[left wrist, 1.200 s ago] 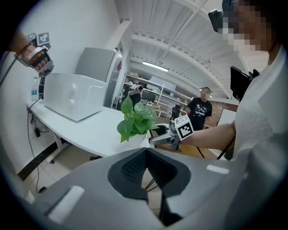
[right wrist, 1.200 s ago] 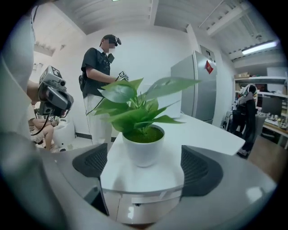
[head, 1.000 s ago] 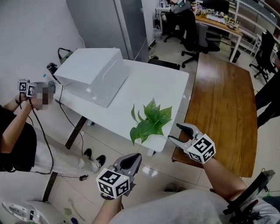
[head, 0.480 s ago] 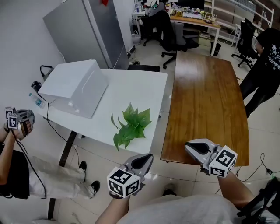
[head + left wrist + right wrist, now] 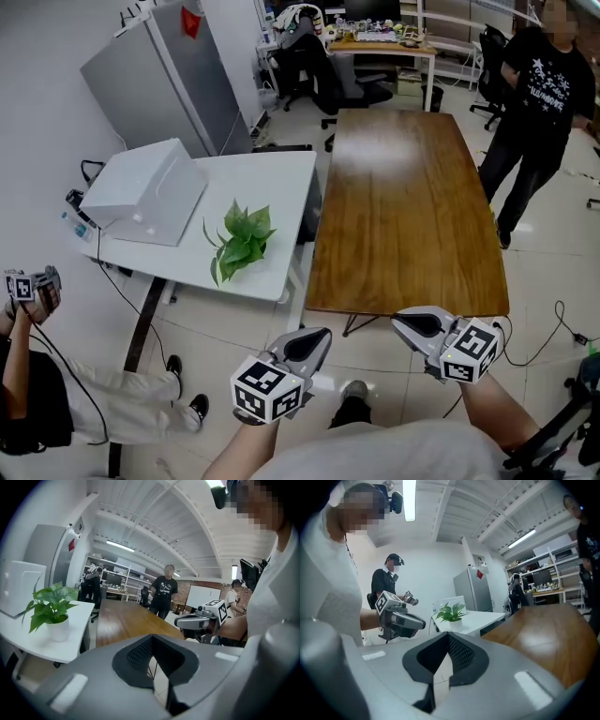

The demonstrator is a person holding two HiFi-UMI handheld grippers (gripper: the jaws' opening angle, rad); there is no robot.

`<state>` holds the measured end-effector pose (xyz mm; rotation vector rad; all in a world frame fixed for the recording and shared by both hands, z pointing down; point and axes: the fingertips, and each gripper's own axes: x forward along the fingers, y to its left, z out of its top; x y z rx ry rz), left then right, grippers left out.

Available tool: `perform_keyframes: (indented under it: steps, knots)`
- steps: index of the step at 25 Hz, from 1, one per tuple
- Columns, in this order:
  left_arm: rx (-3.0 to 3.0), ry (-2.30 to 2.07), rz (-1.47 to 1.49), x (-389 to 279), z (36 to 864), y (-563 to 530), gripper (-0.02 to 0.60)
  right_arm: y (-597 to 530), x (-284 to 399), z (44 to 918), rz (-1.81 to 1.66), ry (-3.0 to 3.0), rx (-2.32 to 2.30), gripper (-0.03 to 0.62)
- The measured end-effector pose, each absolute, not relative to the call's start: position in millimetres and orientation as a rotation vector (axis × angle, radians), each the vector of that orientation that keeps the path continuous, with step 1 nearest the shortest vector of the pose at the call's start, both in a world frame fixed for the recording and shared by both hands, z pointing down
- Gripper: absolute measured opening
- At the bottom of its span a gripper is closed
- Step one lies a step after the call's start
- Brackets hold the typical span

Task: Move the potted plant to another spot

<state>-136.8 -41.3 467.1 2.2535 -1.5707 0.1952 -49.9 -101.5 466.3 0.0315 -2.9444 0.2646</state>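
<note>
Both grippers hung low over the floor, short of the tables. The left gripper (image 5: 317,336) was pressed together, empty, and the right gripper (image 5: 401,323) likewise. The potted plant (image 5: 239,242) sat untouched on the white table (image 5: 281,183), beside the wooden table (image 5: 412,206).

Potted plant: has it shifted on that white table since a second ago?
No. The potted plant stands by the same near corner of the white table, right of the white box; only the view shifted.

Green leaves (image 5: 239,242), white pot (image 5: 58,630), on a white table (image 5: 277,178) ahead-left of the grey left gripper (image 5: 322,335); glossy brown table (image 5: 412,206) ahead; its cube (image 5: 265,394) black-and-white squares.
</note>
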Motion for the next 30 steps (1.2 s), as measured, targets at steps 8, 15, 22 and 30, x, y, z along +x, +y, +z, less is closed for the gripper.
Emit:
perform_keyframes:
  steps: [8, 15, 22, 30]
  knots:
    - [2.322, -1.603, 0.253, 10.8, 422.3, 55.3, -0.006, 0.4, 92.6, 425.2, 0.247, -2.979, 0.075, 0.005]
    - [2.348, -1.607, 0.261, 81.1, 382.2, 101.7, -0.006, 60.5, 162.6, 386.6, 0.211, -2.94, 0.134, 0.003]
    - [2.396, -1.573, 0.319, 119.4, 367.8, 122.7, -0.006, 80.0, 193.3, 371.0, 0.179, -2.954, 0.186, 0.003]
    - [2.419, -1.557, 0.319, 121.0, 363.0, 129.2, -0.006, 93.6, 188.7, 360.9, 0.13, -2.958, 0.212, 0.003]
